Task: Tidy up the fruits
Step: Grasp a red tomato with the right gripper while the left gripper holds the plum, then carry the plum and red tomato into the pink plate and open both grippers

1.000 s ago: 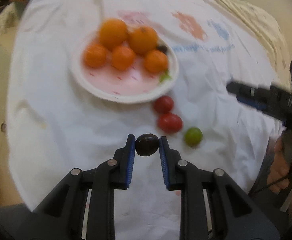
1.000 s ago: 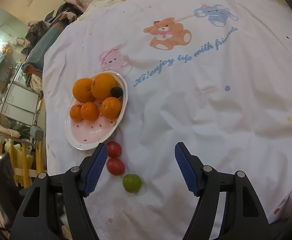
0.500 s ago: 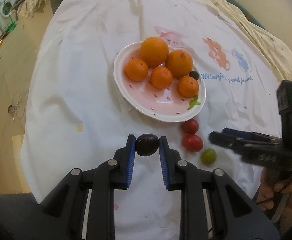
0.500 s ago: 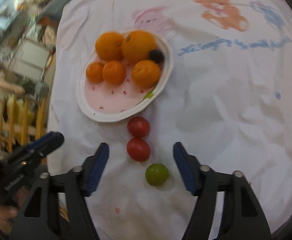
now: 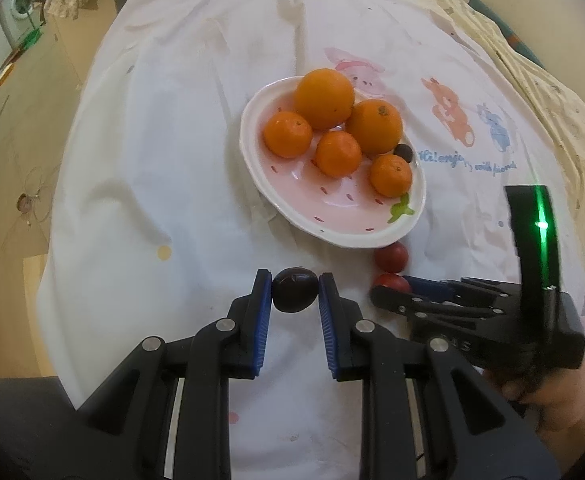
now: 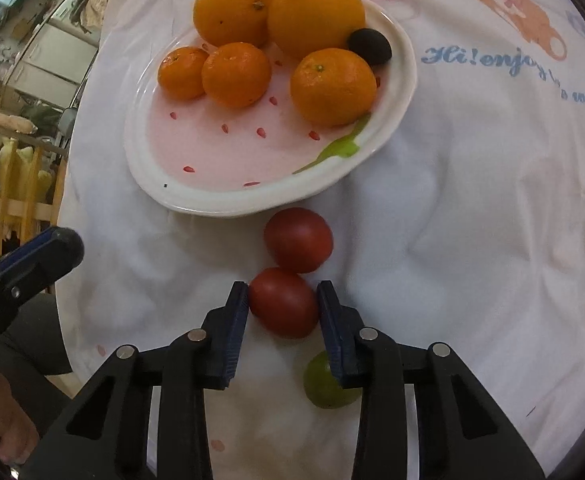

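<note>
Left gripper (image 5: 295, 294) clamped on a dark plum (image 5: 295, 289) just short of the pink plate (image 5: 376, 236) of oranges (image 5: 324, 98). Right gripper (image 6: 283, 300) just closing around the nearer red tomato (image 6: 283, 302), pads against both sides. Second tomato (image 6: 298, 239) touching it just ahead, green fruit (image 6: 324, 384) just behind under the right finger.

The right gripper (image 6: 283, 304), its jaws just closing, brackets the nearer round red tomato (image 6: 283, 302) on the white printed cloth (image 6: 472, 208), below the pink strawberry-patterned plate (image 6: 196, 204) of oranges (image 6: 332, 86).
</note>
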Tool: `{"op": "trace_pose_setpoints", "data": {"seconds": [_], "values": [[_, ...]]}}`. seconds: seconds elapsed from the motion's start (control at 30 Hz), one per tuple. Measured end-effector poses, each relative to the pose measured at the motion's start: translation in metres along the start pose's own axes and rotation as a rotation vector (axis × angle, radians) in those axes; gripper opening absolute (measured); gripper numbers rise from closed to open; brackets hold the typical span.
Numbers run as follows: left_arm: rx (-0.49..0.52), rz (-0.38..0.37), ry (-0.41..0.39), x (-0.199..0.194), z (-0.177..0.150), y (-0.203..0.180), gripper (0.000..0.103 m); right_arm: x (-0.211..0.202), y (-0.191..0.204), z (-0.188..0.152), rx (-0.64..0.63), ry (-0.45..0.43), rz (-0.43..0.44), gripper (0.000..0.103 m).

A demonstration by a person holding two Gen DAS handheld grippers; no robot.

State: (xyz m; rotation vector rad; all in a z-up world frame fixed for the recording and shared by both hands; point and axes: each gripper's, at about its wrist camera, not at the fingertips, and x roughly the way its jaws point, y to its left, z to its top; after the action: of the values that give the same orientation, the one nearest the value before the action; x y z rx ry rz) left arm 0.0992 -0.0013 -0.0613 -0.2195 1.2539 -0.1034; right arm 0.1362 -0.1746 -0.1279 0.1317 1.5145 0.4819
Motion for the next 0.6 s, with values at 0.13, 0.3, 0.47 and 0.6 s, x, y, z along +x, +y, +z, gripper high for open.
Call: {"op": "trace_pose_setpoints", "data": {"seconds": [0.13, 0.3, 0.47, 0.6], "values": [[-0.006, 0.02, -0.005, 0.002, 0.0, 0.005, 0.02, -0.011, 0.004, -0.004, 0.002, -0.015, 0.062, 0.037], [-0.005, 0.043, -0.011, 0.003, -0.002, 0.01, 0.02, -0.031, 0.006, -0.01, 0.014, -0.054, 0.161, 0.037], [0.014, 0.074, -0.027, 0.001, -0.002, 0.007, 0.02, -0.054, 0.004, -0.012, 0.021, -0.109, 0.207, 0.037], [0.06, 0.082, -0.049, -0.015, 0.012, -0.001, 0.02, -0.075, -0.006, -0.011, 0.062, -0.199, 0.25, 0.037]]}}
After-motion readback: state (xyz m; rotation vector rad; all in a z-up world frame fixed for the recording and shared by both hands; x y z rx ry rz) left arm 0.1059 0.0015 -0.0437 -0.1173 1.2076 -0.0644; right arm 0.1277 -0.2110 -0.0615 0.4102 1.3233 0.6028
